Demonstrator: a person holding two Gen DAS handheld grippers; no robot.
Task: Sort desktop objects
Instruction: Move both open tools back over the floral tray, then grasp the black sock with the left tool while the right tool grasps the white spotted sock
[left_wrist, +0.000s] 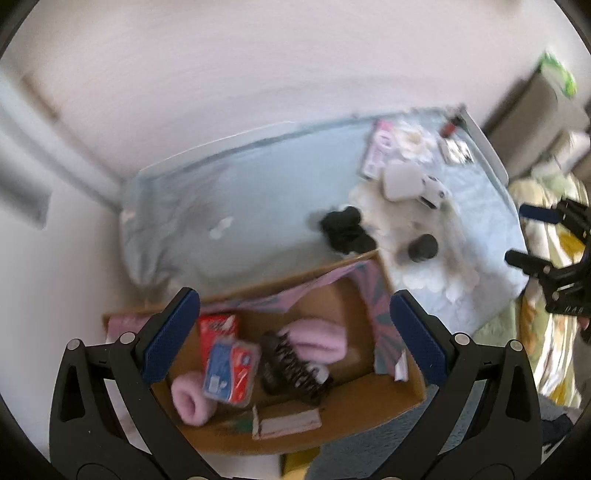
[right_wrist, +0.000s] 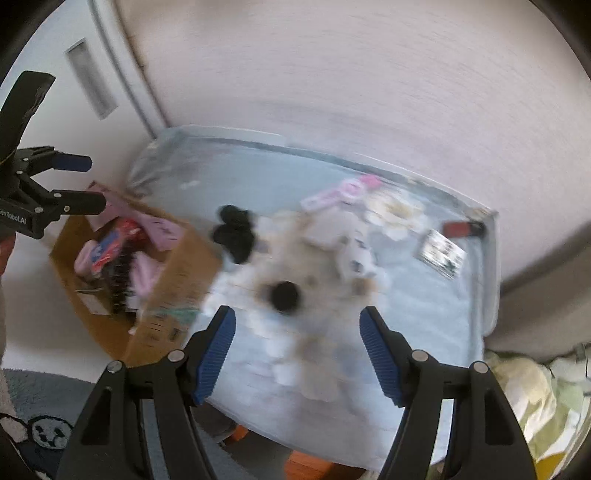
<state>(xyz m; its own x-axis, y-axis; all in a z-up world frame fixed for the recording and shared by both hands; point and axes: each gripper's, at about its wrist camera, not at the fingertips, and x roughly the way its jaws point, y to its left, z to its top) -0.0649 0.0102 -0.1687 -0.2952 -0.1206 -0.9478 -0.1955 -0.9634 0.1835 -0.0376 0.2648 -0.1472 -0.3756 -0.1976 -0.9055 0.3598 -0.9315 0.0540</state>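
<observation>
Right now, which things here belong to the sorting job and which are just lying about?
Job: cardboard box, black scrunchie, small black cylinder, white pouch, pink card, red lighter-like item.
Lying about: floral bedding, grey rug.

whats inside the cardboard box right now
Inside the cardboard box: a red and blue packet, pink fluffy items, a dark hair claw clip and a flat carton piece. Whatever lies beneath them is hidden.
</observation>
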